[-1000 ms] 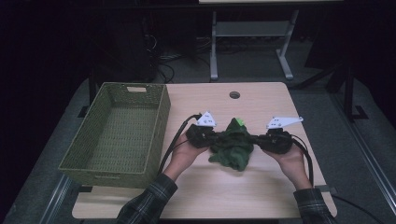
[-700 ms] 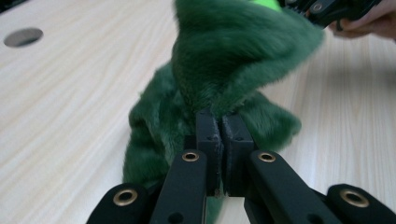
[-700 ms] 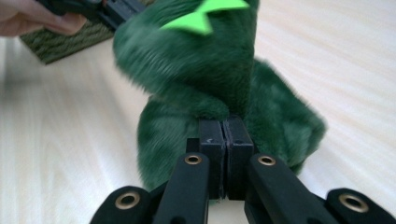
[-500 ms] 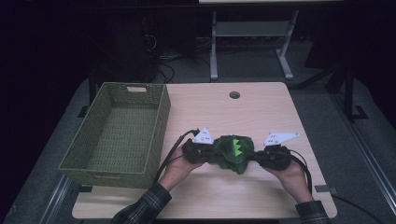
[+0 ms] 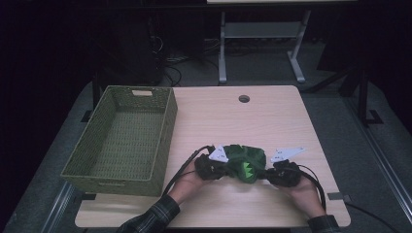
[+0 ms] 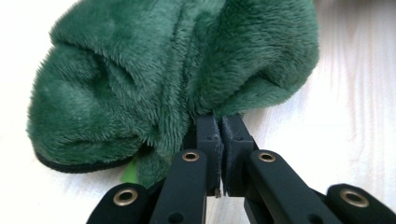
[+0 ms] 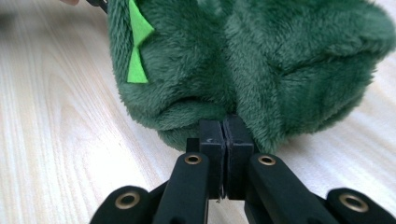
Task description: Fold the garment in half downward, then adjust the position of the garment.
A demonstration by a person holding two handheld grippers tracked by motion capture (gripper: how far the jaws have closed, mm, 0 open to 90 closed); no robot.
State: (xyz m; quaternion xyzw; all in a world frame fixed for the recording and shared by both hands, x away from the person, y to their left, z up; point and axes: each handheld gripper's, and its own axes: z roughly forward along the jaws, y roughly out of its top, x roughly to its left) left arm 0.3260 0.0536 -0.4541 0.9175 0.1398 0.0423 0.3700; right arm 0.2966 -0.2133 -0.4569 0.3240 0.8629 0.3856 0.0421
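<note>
High view first: my two hands come in from the bottom edge of the wooden table [image 5: 272, 121], and between them sits the dark green plush garment [image 5: 243, 160], bunched into a lump near the table's front edge and just right of the woven green basket [image 5: 97, 160], which it does not touch. My left gripper [image 5: 221, 167] meets the lump from its left side and my right gripper [image 5: 272, 171] from its right, each with its grey three-cornered plate on top and its cable trailing back past my wrist. In the left gripper view the garment [image 6: 159, 74] rests on the pale tabletop [image 6: 364, 93], and my left gripper [image 6: 219, 126] is clenched — the two black pads stand pressed together with barely a seam between them, their tips buried in a fold of the fleece where a thin pinch of the cloth is caught. The right gripper view tells the same of the other side: my right gripper [image 7: 225, 128] is clamped tight on the lower edge of the garment [image 7: 261, 60], pads flush against each other, the pile spilling over their tips. A row of bright green felt triangles [image 7: 135, 51] (little spikes sewn on the fleece) stands out at the garment's far side, and the same spikes [image 5: 248, 171] face the front of the table from above. The wood grain [image 7: 56, 140] runs bare beside my jaws — the lump lies on it.
</note>
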